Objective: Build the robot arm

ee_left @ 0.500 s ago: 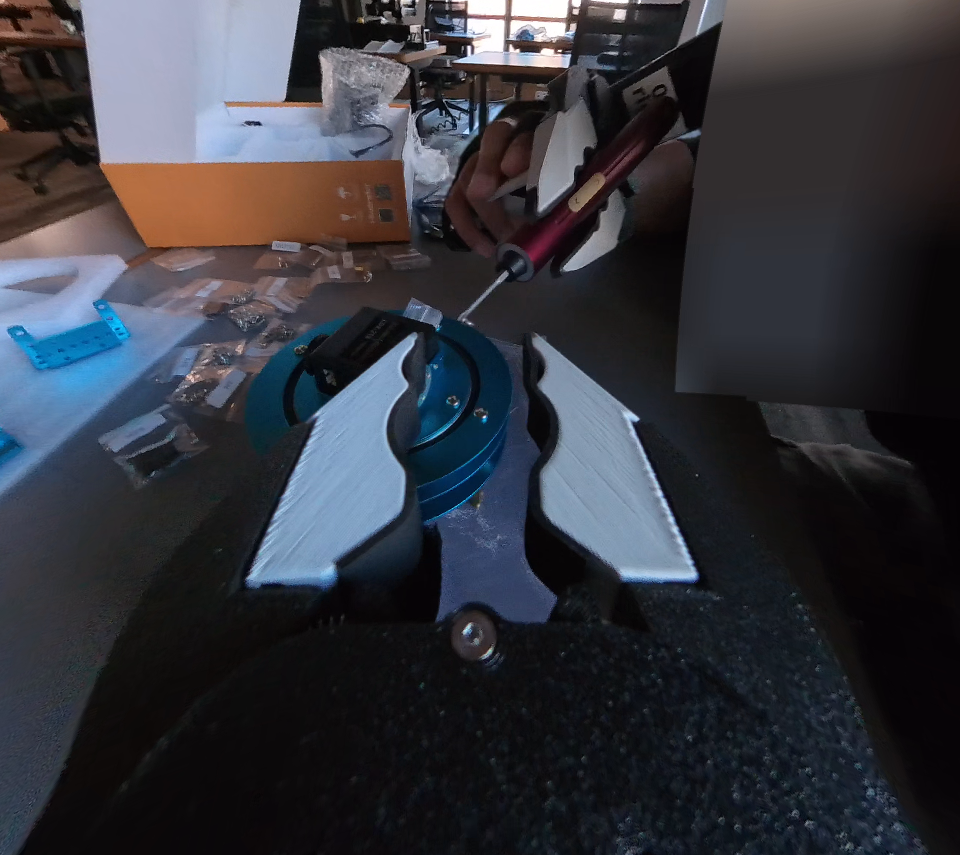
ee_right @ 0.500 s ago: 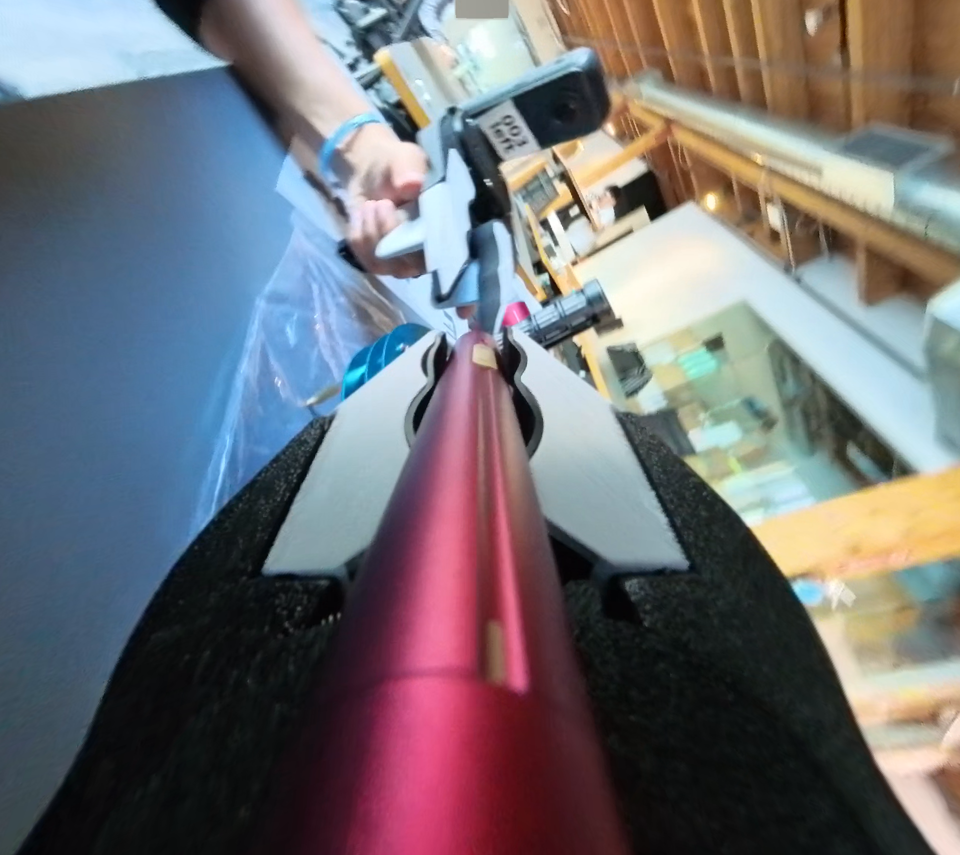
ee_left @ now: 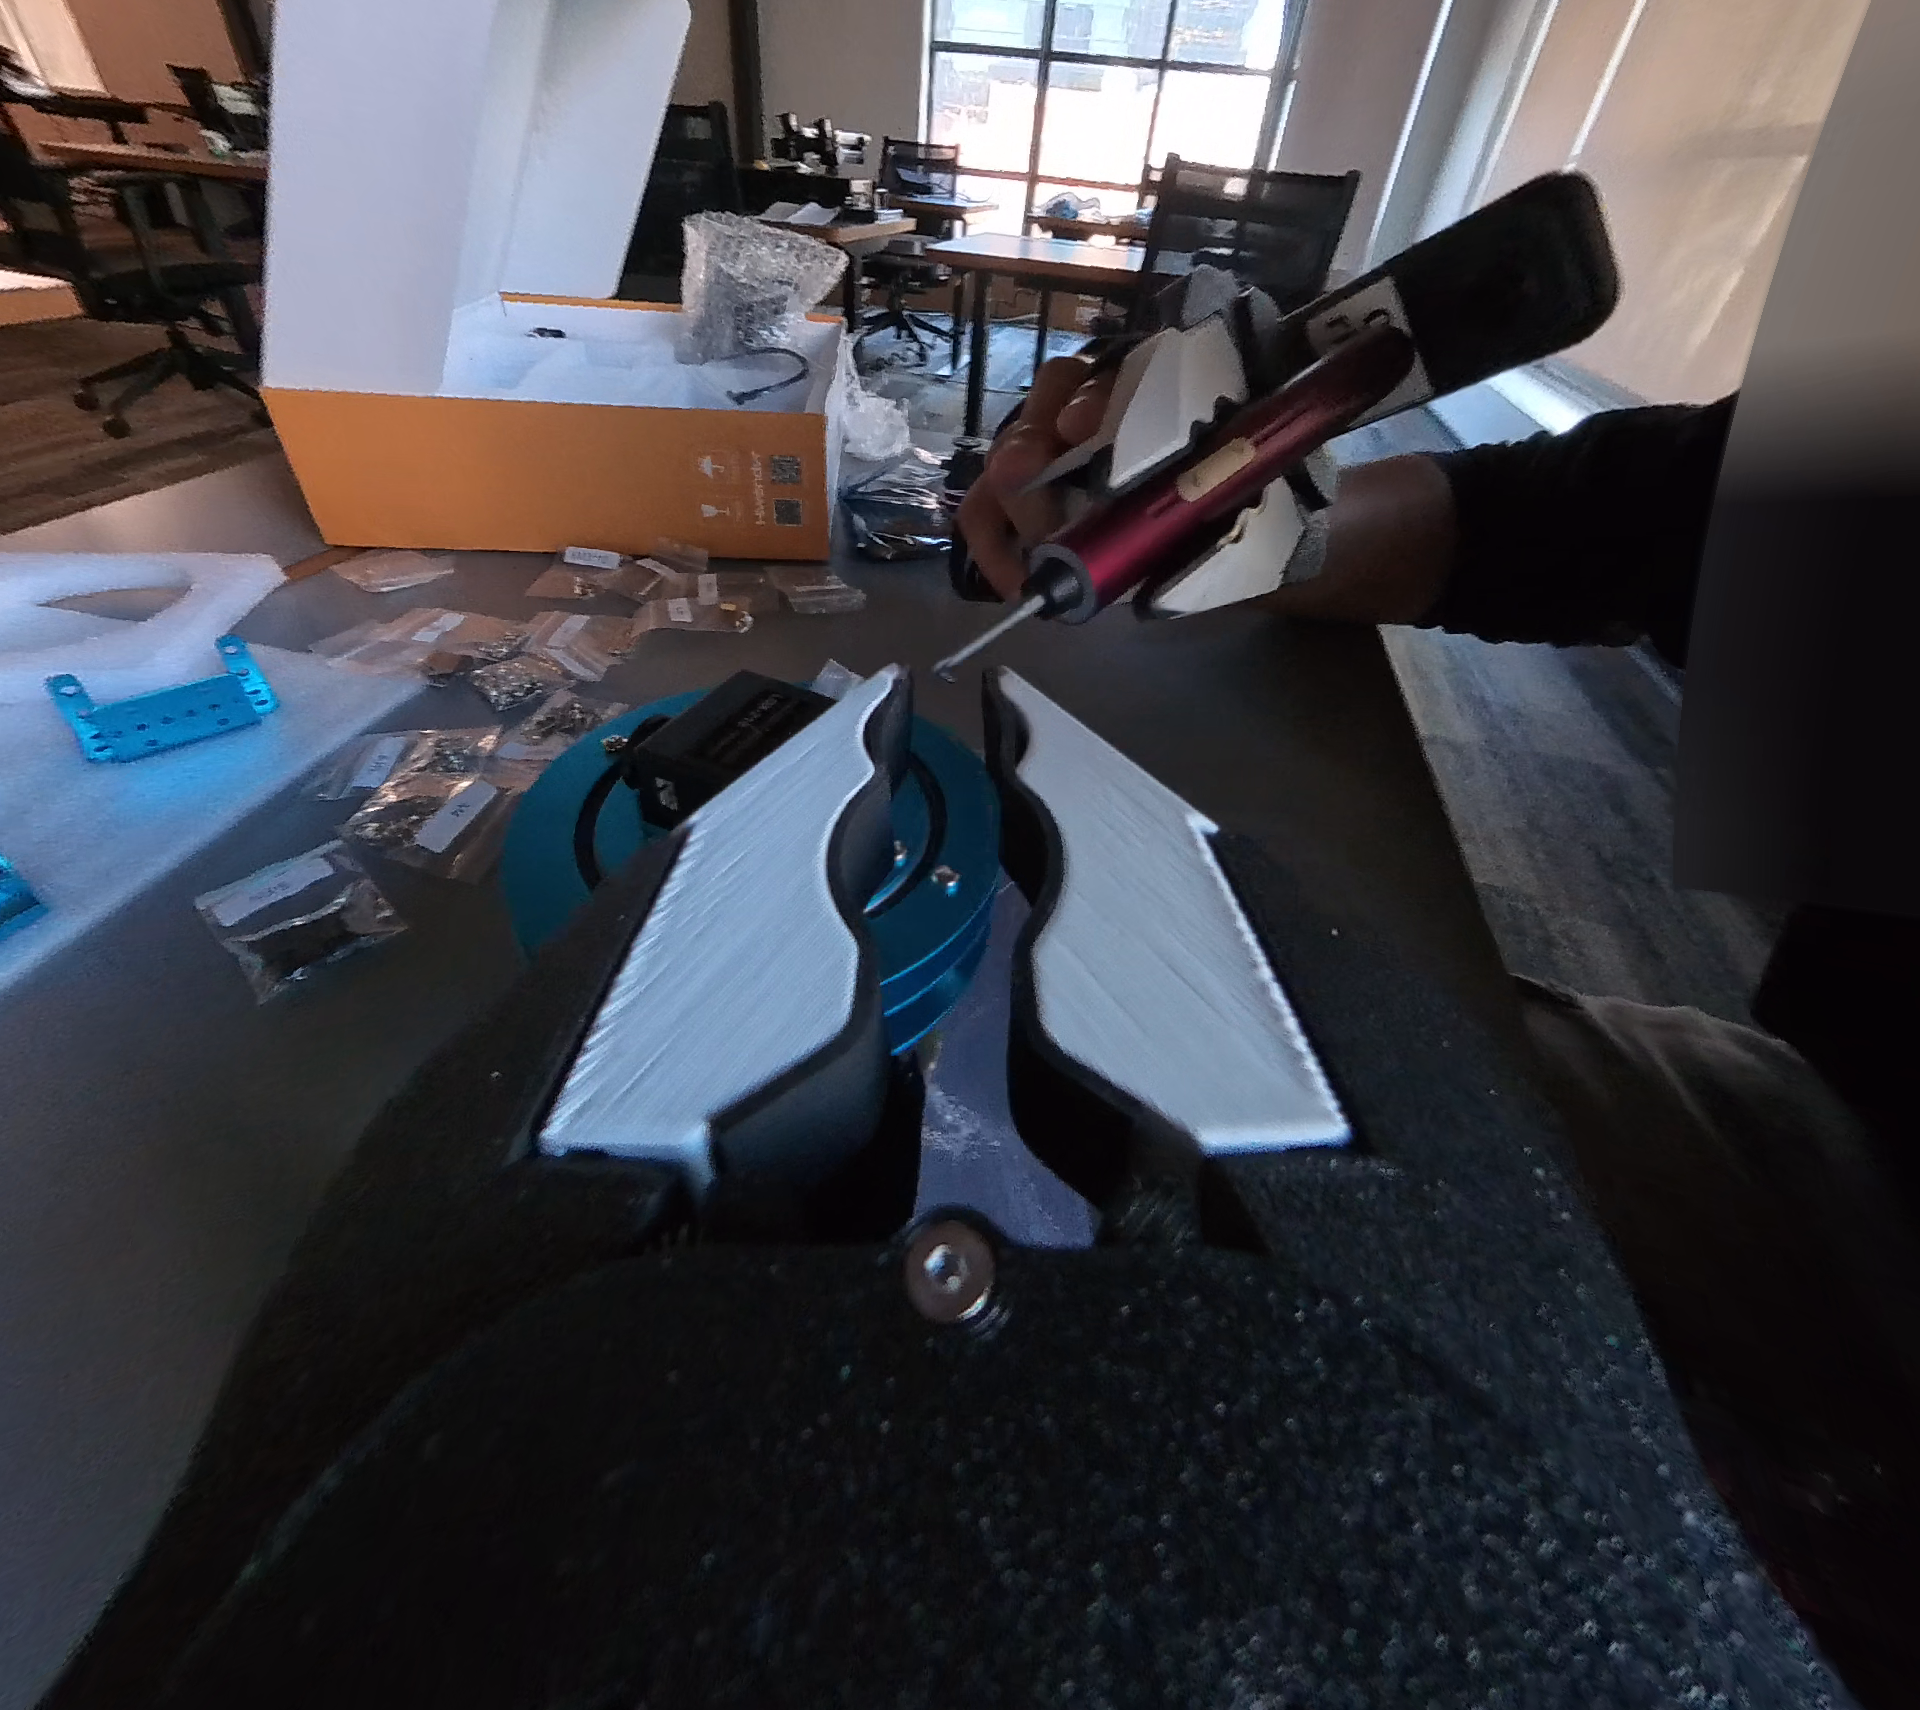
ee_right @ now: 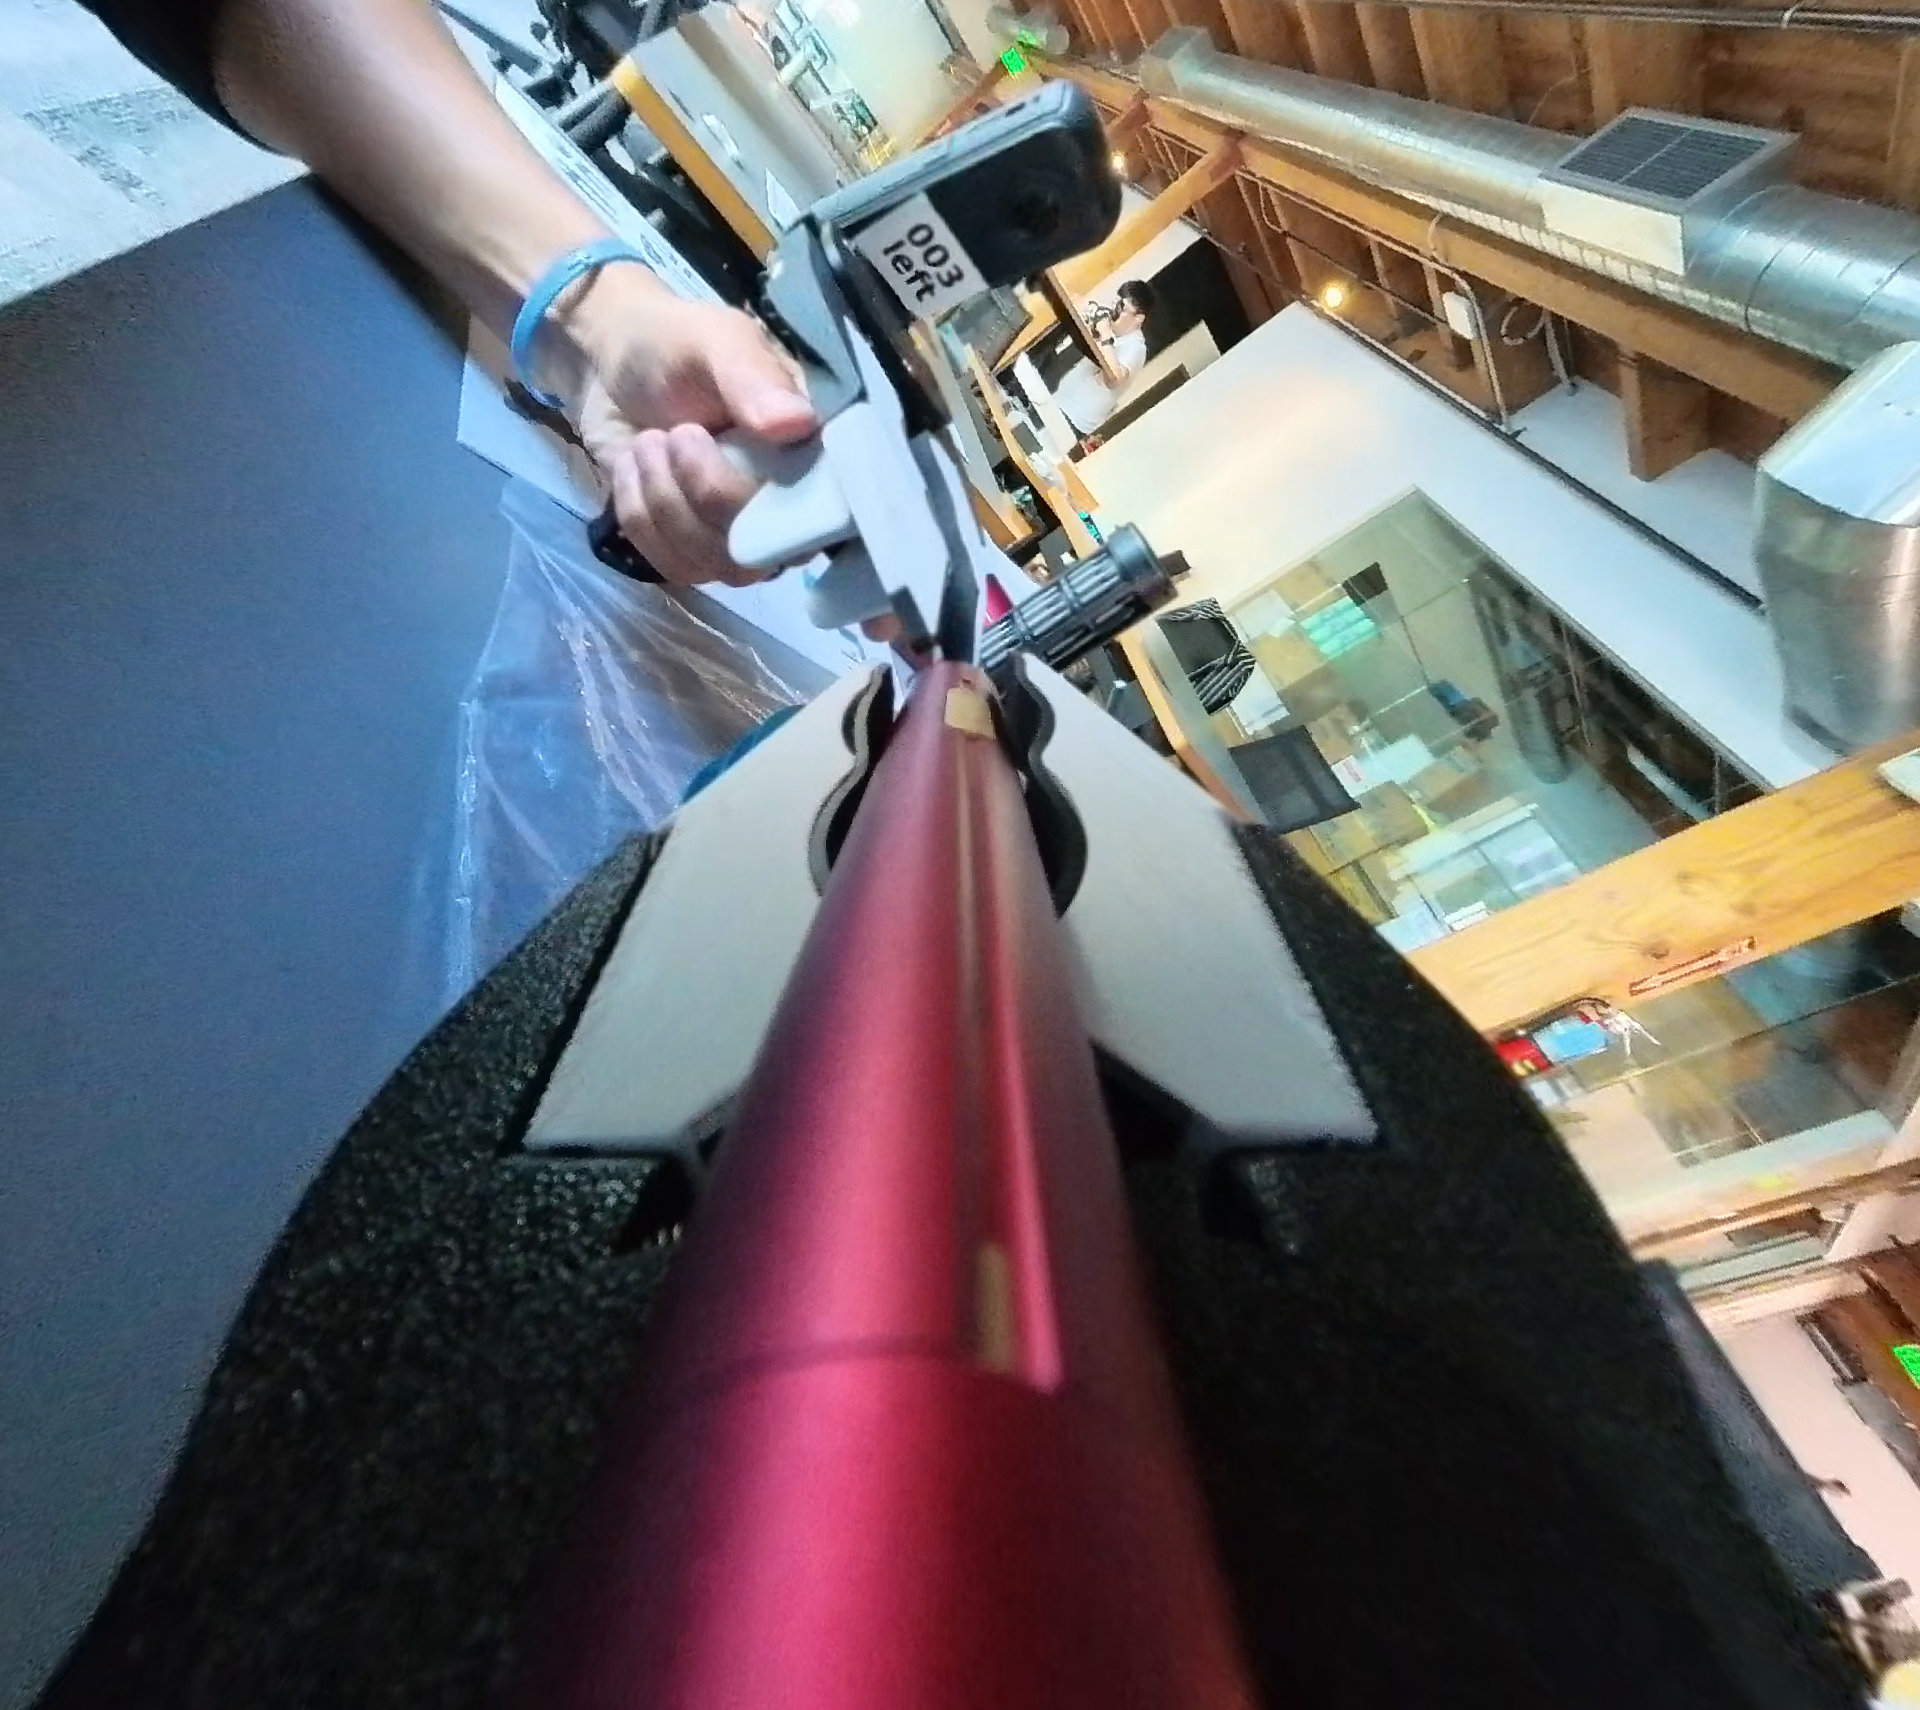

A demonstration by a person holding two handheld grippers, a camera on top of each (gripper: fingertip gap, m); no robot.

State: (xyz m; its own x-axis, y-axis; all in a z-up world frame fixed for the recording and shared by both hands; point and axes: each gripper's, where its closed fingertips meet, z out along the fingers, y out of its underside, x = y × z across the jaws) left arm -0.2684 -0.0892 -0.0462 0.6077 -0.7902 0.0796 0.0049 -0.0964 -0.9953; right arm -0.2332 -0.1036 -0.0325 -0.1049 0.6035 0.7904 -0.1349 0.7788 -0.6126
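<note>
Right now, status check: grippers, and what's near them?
Left gripper open, fingers astride blue round part. Right gripper shut on red screwdriver, tip just above the left fingertips. Small parts bags scattered to the left.

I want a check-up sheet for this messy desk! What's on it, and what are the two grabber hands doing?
Surface: dark grey tabletop, white foam sheet at left.
Job's things: round blue metal disc with black block on top; red pen-shaped screwdriver, tip above the disc's far edge.
Clutter: small clear bags of hardware, open orange-and-white cardboard box, blue metal bracket.
Grippers: left gripper open, over the disc; right gripper shut on the screwdriver.
Cables: black cable in the box.
Surroundings: desks, chairs, large window.
</note>
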